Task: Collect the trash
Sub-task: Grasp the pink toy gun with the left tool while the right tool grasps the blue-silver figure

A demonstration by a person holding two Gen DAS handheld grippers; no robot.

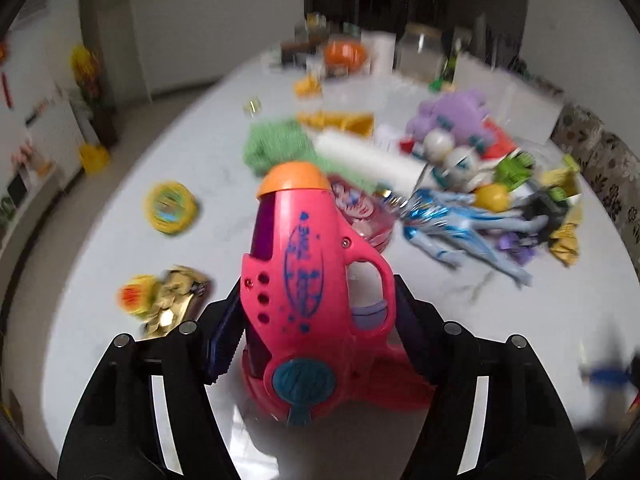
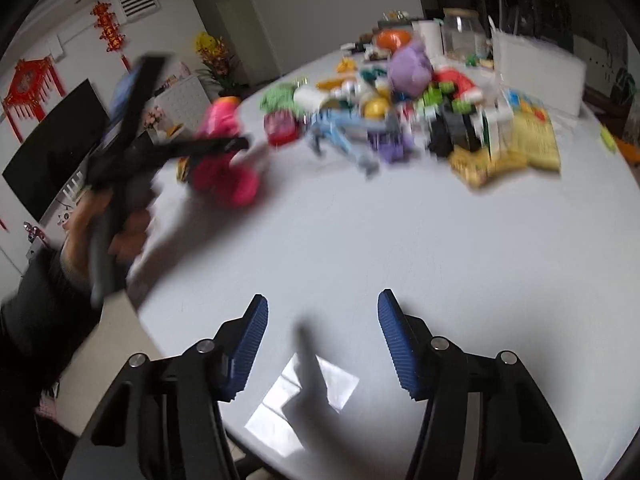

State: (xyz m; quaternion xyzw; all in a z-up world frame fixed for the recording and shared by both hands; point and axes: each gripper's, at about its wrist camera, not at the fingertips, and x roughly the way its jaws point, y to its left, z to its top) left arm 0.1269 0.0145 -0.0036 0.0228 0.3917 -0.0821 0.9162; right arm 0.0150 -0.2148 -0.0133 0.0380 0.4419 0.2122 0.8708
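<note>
Pink toy gun (image 1: 316, 280): clamped between my left gripper (image 1: 316, 312) fingers, orange tip pointing far, held above the near part of the white table (image 1: 120, 240). My right gripper (image 2: 322, 344): fingers apart, nothing between them, over the table's near edge. Gold wrapper (image 1: 176, 300): on the table, near left of the gun. Yellow disc (image 1: 170, 208): farther left. Toy heap (image 2: 400, 116): far right.

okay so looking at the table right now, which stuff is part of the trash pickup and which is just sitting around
In the job:
left gripper, shut on the pink toy gun
right gripper, open and empty
gold wrapper
yellow snack bag

Lying about:
purple plush
blue doll
green cloth
glass jar
</note>
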